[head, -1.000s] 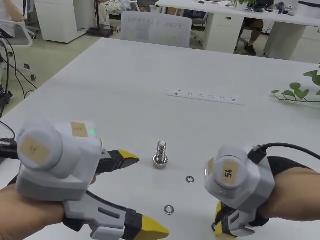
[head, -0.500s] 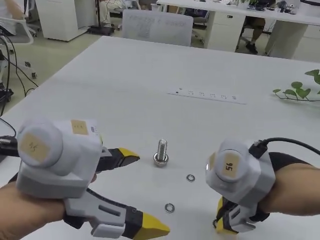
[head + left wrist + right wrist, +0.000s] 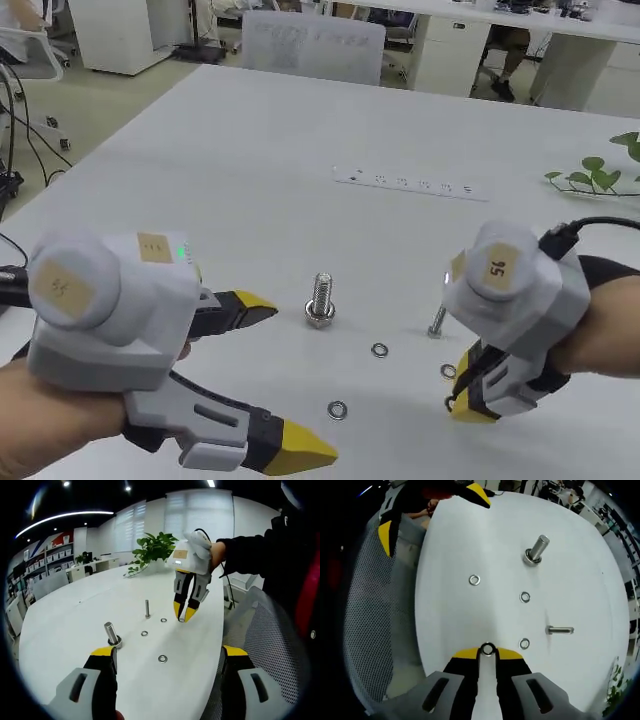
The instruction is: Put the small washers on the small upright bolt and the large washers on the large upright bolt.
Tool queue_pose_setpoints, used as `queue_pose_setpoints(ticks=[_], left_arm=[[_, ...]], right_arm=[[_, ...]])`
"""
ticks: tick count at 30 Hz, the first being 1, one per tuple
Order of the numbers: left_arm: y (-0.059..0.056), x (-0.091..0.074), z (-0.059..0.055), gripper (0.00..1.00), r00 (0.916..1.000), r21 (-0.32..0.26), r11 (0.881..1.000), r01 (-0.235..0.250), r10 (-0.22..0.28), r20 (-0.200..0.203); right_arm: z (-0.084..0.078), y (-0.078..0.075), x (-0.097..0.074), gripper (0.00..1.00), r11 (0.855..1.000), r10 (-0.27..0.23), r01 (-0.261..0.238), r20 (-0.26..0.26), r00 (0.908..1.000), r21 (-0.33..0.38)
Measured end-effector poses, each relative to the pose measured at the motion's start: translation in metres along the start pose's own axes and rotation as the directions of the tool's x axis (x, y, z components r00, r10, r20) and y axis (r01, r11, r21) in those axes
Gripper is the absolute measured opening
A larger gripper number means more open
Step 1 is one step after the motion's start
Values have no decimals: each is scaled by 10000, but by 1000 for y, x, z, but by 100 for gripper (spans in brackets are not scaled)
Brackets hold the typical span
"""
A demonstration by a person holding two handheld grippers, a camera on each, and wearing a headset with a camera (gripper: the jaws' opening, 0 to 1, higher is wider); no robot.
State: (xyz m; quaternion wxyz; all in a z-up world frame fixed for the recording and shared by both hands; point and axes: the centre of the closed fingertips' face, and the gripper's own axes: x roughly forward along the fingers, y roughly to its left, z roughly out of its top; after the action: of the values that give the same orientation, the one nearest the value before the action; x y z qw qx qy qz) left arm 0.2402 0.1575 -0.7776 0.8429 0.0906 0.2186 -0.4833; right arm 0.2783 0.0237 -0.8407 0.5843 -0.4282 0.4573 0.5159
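Observation:
The large bolt (image 3: pixel 320 300) (image 3: pixel 112 632) (image 3: pixel 536 550) stands upright mid-table with a ring at its base. Right of it stands the thin small bolt (image 3: pixel 438 320) (image 3: pixel 147 608) (image 3: pixel 560 629). Three loose washers (image 3: pixel 379 350) (image 3: pixel 337 409) (image 3: pixel 448 371) lie flat in front of the bolts. My right gripper (image 3: pixel 465 408) (image 3: pixel 488 653) (image 3: pixel 184 614) points down just right of the small bolt, shut on a washer (image 3: pixel 488 649) pinched at its tips. My left gripper (image 3: pixel 280 378) (image 3: pixel 169 652) hovers at the left, jaws wide open and empty, aimed toward the large bolt.
A white power strip (image 3: pixel 410 186) lies farther back on the white table (image 3: pixel 250 180). A leafy plant (image 3: pixel 600 180) sits at the right edge. A mesh chair (image 3: pixel 370 605) stands by the table's near edge. Desks and chairs fill the room behind.
My right gripper has moved right and away from the near edge, uncovering the small bolt and a washer beside it. The left gripper has stayed put.

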Motion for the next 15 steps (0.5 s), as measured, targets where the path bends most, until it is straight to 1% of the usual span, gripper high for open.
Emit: queue_pose_setpoints(ticks=[8, 11, 15], left_arm=[[0, -1, 1, 85, 10000, -1, 10000, -2, 2, 18], [0, 0, 0, 85, 10000, -11, 10000, 18, -18, -4], [0, 1, 0, 85, 10000, 8, 10000, 37, -37, -23]], right_arm=[[2, -24, -25, 12, 9986, -521, 520, 177, 9985, 98], [6, -35, -35, 12, 9972, -741, 737, 330, 9967, 150], [9, -45, -45, 12, 9949, -985, 975, 460, 9941, 241]])
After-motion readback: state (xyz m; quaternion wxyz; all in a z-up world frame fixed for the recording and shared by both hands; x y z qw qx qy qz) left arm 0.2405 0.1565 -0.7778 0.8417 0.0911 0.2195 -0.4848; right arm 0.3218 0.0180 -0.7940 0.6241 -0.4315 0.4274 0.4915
